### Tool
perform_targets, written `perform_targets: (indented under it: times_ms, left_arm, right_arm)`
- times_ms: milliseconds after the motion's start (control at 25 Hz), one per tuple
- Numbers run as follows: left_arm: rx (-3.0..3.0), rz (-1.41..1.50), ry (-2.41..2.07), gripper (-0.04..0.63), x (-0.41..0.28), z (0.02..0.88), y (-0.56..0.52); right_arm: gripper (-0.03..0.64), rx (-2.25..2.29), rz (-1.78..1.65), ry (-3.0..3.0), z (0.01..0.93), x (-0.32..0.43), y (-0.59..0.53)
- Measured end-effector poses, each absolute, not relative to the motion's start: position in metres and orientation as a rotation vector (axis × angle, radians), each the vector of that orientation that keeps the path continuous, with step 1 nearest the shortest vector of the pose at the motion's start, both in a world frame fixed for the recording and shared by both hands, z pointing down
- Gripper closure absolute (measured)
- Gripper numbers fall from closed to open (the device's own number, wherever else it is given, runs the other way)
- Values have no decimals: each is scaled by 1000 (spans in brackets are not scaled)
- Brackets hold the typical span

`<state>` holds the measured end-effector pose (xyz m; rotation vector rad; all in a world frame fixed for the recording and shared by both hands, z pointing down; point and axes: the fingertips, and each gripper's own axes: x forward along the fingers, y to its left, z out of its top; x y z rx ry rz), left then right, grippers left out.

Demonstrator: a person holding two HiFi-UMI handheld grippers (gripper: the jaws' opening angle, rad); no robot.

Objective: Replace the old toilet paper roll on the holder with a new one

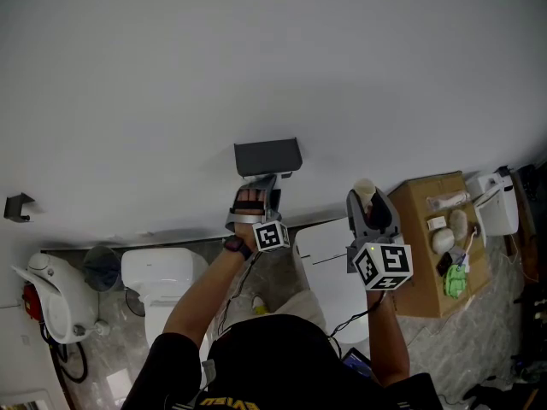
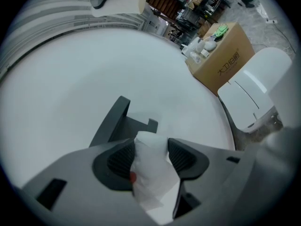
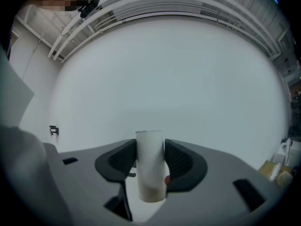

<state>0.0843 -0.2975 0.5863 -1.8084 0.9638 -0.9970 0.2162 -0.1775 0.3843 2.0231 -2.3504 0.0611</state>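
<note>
The dark grey paper holder [image 1: 267, 156] hangs bare on the white wall. Just below it, my left gripper [image 1: 259, 188] is shut on a white toilet paper roll [image 2: 151, 173], squeezed narrow between the pads. In the left gripper view the holder [image 2: 117, 121] sits right beyond the roll's far end. To the right, my right gripper [image 1: 369, 198] is shut on the old pale cardboard tube [image 1: 365, 190]. That tube [image 3: 150, 166] stands upright between the pads, facing bare wall and away from the holder.
A white toilet [image 1: 158, 282] stands below left, a white lidded unit [image 1: 329, 263] between my arms. An open cardboard box [image 1: 432, 259] with small items sits at right. A small dark hook [image 1: 17, 205] is on the wall far left.
</note>
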Motion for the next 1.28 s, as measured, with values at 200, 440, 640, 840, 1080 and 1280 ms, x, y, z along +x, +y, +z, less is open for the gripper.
perform_targets:
  times_ms: [200,440,640,840,1080,1280]
  left_arm:
    - [-1808,-984,968,360,84,592,-299]
    - [-1799,-994,966,362,82,589,-298]
    - [-1794,-1008,963,359,81,586,-296]
    - [-1797,-962,995,368,80,576,-279]
    - [-1848,-870,1057,374,74,555,-258]
    - [-1931,-798,1122,397,50,528,-222]
  right_arm:
    - [431,2021,56,-2351,384,216,-177]
    - [431,2025,55,-2349,383,216,-175]
    - [431,2027,53,-2349,383,217,-175]
    - [431,2020,55,-2356,384,214,-175]
    - [431,2001,60,-2368,387,207,-178]
    - [431,1986,57,-2377,387,202,-178]
